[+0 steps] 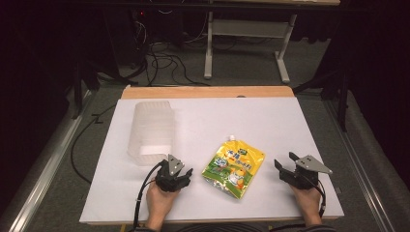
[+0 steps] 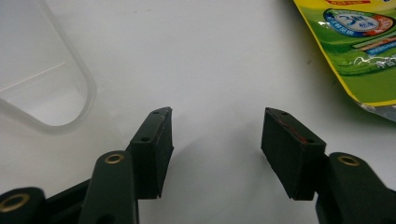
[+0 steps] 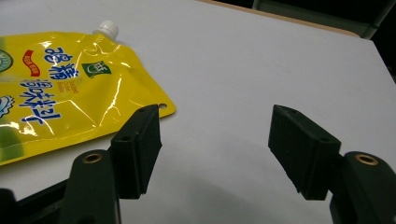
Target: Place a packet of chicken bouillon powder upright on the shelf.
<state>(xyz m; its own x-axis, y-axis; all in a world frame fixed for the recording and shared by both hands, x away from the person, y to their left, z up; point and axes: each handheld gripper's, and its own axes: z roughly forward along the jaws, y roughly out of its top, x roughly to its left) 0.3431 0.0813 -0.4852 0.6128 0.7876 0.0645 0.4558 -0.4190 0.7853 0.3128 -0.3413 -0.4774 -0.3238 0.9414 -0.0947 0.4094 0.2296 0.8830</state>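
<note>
The yellow spouted refill pouch [image 1: 234,167] lies flat on the white table [image 1: 270,121] between the 2 grippers, long axis running from its cap at the far end toward the person. Left gripper [image 1: 186,175] sits slightly nearer than right gripper [image 1: 280,166] — both with jaws apart, holding nothing. The translucent plastic container [image 1: 152,131] lies beyond the left gripper; its contents — if any — are hard to make out.

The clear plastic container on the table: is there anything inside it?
The clear container lies on its side on the white table. Through its translucent walls nothing shows inside; it looks empty, though the ribbed, cloudy plastic could hide something small or flat.
</note>
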